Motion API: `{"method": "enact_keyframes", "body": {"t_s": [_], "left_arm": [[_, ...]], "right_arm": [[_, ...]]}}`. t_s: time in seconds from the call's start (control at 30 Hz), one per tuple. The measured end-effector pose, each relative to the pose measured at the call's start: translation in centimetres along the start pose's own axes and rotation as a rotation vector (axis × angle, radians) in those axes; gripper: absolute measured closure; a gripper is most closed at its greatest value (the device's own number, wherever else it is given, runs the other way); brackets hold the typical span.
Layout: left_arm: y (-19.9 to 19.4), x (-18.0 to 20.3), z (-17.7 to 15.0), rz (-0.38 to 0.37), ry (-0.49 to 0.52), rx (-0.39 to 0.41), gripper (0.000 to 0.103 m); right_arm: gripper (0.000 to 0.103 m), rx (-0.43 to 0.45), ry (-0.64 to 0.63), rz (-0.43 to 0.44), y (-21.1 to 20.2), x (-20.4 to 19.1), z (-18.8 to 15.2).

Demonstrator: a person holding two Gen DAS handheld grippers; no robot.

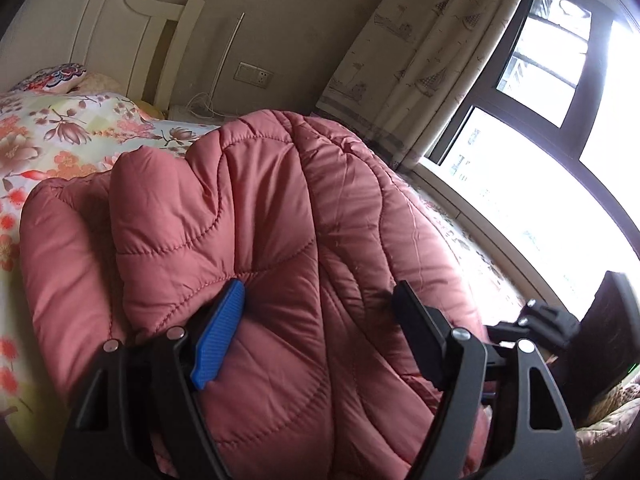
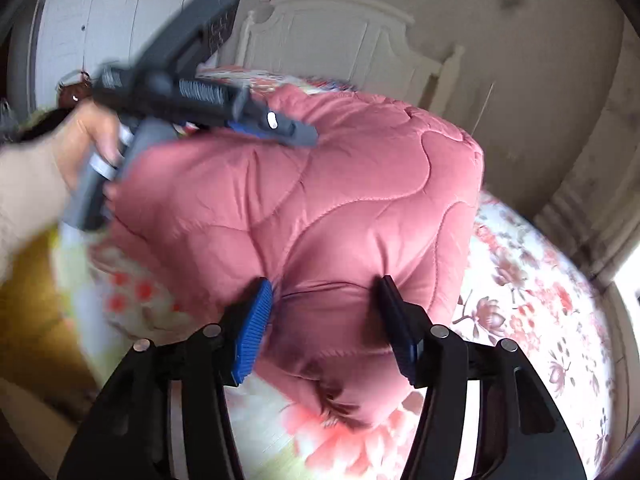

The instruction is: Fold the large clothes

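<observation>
A: Start at the claws. How do they stand?

B: The left gripper [image 1: 320, 312] has its jaws spread wide with a thick bulge of the pink quilted coat [image 1: 248, 216] between them; the blue pad [image 1: 220, 332] lies against the fabric, but whether the dark finger on the other side presses it I cannot tell. The right gripper [image 2: 326, 312] is about half spread around a narrower fold of the same coat [image 2: 320, 184]. No firm pinch shows there, and the fabric looks loose between the pads.

A: And where is the coat?

B: Bundled in a puffy heap on the floral bedspread [image 2: 540, 300], between the two claws, the headboard [image 1: 100, 28] beyond it. In the right wrist view a hand [image 2: 84, 140] holds the other tool over the heap's far side.

A: Which step, would you say?

B: My guess is late: the coat is already doubled over itself, and both claws seem to be settling or pressing the bundle, not dragging an edge.

A: Next move?

B: Probably easing off without pulling padding along, then checking that the slippery, springy bundle does not unfold.

A: Counts?

B: One coat, two grippers, one hand in view, one bed, one window [image 1: 540, 120] with one curtain [image 1: 420, 52].
</observation>
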State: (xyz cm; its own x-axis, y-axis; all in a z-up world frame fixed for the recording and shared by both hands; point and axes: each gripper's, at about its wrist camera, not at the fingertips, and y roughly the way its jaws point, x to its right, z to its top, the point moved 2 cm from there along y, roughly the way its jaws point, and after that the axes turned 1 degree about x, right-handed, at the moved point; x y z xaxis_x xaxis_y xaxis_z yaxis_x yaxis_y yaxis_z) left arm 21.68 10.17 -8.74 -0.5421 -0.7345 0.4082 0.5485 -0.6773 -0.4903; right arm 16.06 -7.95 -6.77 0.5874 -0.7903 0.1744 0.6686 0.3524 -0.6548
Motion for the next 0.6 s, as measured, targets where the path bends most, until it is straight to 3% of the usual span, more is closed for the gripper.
{"method": "enact_keyframes", "body": {"t_s": [0.1,0.23,0.3,0.4,0.47,0.5,0.53,0.6], "left_arm": [[0.2,-0.1,0.3,-0.004,0.017,-0.008,0.028],[0.6,-0.1,0.5,0.0,0.018,-0.003,0.028],[0.6,0.1,0.4,0.003,0.017,0.003,0.028],[0.6,0.1,0.3,0.002,0.015,0.008,0.028],[0.6,0.1,0.4,0.003,0.017,0.006,0.028],[0.5,0.1,0.5,-0.001,0.02,0.014,0.028],[0.8,0.0,0.5,0.002,0.02,0.004,0.028],[1.1,0.1,0.7,-0.007,0.036,-0.006,0.027]], "right_arm": [[0.048,0.031,-0.009,0.07,-1.8,2.1,2.4],[0.048,0.186,0.222,-0.019,-1.3,10.7,9.5],[0.047,0.209,0.327,-0.05,1.2,14.2,13.0],[0.047,0.12,0.401,0.013,7.1,17.2,16.4],[0.048,-0.083,0.317,0.072,13.9,16.1,16.1],[0.047,-0.232,0.254,0.081,17.5,14.8,14.5],[0.047,-0.319,0.22,0.067,19.9,13.8,12.6],[0.047,-0.29,0.298,0.08,19.6,14.8,12.1]]}}
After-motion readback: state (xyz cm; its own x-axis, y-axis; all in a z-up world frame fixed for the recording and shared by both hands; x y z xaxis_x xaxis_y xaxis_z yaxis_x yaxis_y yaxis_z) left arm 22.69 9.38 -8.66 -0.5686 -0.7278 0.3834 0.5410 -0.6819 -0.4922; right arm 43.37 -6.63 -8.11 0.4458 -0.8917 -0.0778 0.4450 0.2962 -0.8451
